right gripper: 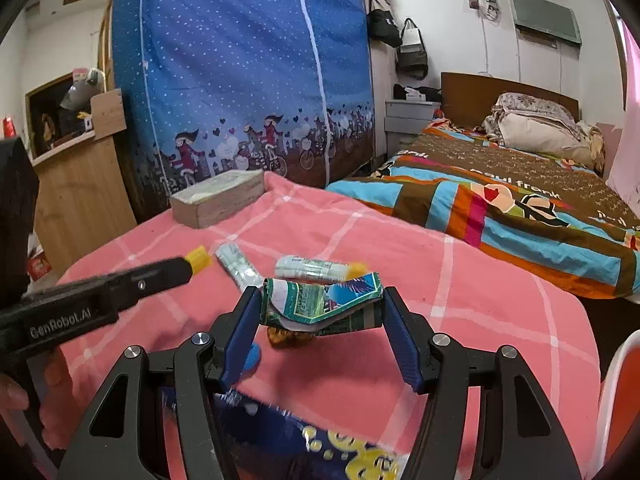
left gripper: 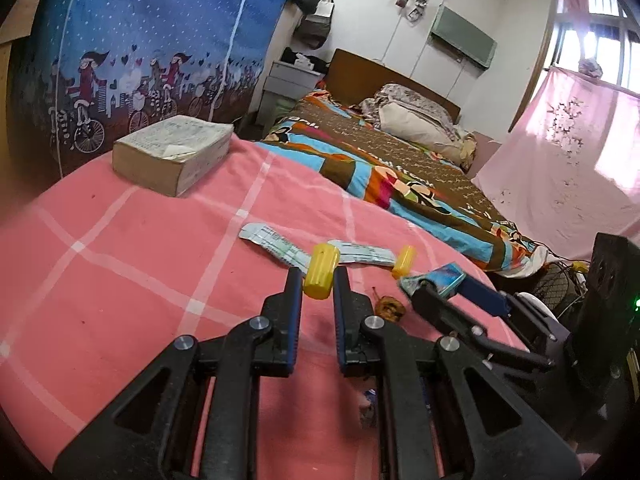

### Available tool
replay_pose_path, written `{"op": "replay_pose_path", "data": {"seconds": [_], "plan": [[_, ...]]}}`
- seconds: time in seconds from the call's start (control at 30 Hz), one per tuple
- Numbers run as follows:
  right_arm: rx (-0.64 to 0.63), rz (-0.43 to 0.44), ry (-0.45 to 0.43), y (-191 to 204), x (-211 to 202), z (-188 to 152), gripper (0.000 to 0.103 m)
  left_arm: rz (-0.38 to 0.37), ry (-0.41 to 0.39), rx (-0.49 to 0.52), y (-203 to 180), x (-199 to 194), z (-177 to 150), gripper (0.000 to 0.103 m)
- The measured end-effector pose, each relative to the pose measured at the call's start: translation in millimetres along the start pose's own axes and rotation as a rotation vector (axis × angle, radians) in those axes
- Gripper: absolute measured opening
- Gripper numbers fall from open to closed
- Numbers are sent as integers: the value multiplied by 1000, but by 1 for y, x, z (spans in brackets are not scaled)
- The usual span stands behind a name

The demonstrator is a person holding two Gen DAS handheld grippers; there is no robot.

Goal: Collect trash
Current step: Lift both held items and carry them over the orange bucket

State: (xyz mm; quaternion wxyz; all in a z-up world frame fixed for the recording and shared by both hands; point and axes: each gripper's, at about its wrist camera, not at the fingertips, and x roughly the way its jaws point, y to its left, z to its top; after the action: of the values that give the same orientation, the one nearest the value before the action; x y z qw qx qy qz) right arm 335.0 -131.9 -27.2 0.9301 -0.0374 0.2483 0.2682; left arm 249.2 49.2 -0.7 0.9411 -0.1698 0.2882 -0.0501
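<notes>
Left gripper (left gripper: 318,278) clamped on a yellow-capped tube (left gripper: 321,271) at the cap, just above the pink checked cloth (left gripper: 120,260); right gripper (right gripper: 320,304) pinching a crumpled teal wrapper (right gripper: 322,300) across its width. Probably light, both. Cap hard, ribbed, likely a secure hold; flattened tube body soft, better avoided. Wrapper thin, crushable, apt to slip, so best taken mid-fold. Second tube (right gripper: 312,269) and brown scrap (left gripper: 390,309) waiting on the cloth nearby.
</notes>
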Motion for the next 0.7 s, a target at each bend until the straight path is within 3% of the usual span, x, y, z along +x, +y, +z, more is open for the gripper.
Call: {"op": "replay_pose_path", "data": {"seconds": [0.33, 0.7], "plan": [[27, 18, -110, -8, -26, -5, 60, -39, -86, 26, -11, -16, -2, 18], [-36, -35, -375, -9, -83, -3, 60, -93, -305, 99, -45, -56, -6, 18]]}}
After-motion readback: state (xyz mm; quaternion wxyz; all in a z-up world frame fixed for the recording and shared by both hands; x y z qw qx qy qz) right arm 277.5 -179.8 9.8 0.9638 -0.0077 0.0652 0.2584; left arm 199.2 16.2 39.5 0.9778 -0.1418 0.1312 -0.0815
